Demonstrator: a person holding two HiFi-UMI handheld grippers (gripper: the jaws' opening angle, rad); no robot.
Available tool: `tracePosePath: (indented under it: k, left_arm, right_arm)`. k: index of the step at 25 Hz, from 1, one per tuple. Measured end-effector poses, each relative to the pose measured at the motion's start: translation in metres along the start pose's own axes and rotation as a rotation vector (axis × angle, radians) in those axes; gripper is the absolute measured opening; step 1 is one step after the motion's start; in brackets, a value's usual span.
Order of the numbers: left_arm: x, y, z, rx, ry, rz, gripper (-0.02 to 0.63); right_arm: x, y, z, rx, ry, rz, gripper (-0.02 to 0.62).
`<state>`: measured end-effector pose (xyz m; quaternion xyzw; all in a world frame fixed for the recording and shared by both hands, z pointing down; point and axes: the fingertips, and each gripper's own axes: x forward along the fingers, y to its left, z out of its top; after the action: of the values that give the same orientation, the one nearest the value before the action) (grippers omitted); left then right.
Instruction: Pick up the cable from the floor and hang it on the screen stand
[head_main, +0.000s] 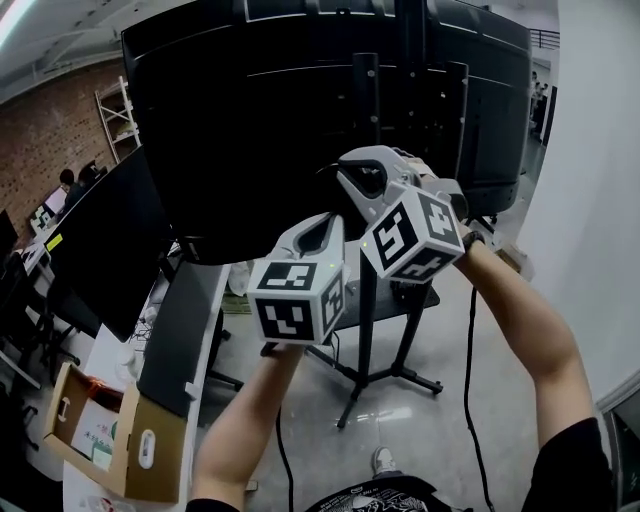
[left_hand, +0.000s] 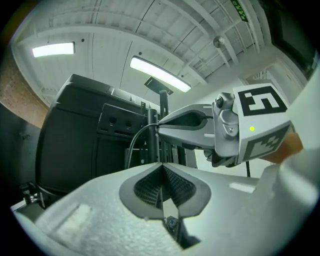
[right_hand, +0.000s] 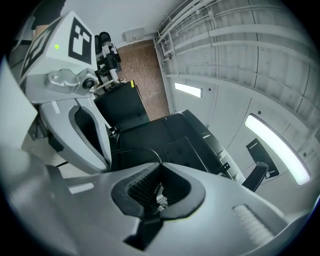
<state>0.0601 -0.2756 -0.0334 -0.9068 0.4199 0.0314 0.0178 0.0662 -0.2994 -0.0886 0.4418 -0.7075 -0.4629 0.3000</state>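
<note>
Both grippers are raised level in front of the back of the big black screen (head_main: 300, 100), which is mounted on its stand (head_main: 367, 330). My left gripper (head_main: 328, 222) is shut on the thin black cable (left_hand: 134, 145). My right gripper (head_main: 343, 172), slightly higher and to the right, is shut on the same cable (right_hand: 135, 148). A short arc of cable spans between the two tips. In the left gripper view the right gripper (left_hand: 159, 126) sits just above my left gripper (left_hand: 161, 165). In the right gripper view the left gripper (right_hand: 107, 162) is at the left of my right gripper (right_hand: 161, 165). Loose cable (head_main: 469, 370) hangs toward the floor.
The stand's black legs (head_main: 400, 372) spread on the grey floor below my arms. At the left are a desk with dark monitors (head_main: 100, 240) and an open cardboard box (head_main: 110, 430). A person (head_main: 70, 185) sits far left. A white wall (head_main: 600, 200) closes the right side.
</note>
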Motion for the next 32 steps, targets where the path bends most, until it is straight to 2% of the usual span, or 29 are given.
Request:
tracePosePath:
  k: [7, 13, 16, 21, 29, 32]
  left_arm:
    - [0.056, 0.009, 0.044, 0.052, -0.024, 0.029, -0.002]
    - [0.100, 0.019, 0.069, 0.072, -0.051, 0.068, -0.002]
    - [0.116, 0.025, 0.079, 0.083, -0.070, 0.100, -0.002]
    - [0.140, 0.033, 0.090, 0.152, -0.076, 0.153, -0.002]
    - [0.160, 0.068, 0.100, 0.054, -0.073, 0.183, -0.003]
    - [0.165, 0.078, 0.107, 0.059, -0.081, 0.184, -0.003]
  right_arm:
    - [0.037, -0.077, 0.014, -0.059, -0.076, 0.009, 0.018]
    - [0.057, -0.145, 0.021, -0.110, -0.122, -0.017, 0.018]
    - [0.064, -0.175, 0.024, -0.102, -0.154, -0.034, 0.018]
    - [0.073, -0.213, 0.028, -0.090, -0.190, -0.064, 0.018]
    - [0.089, -0.274, 0.038, -0.091, -0.163, -0.157, 0.018]
    - [0.083, -0.297, 0.036, -0.090, -0.135, -0.219, 0.018]
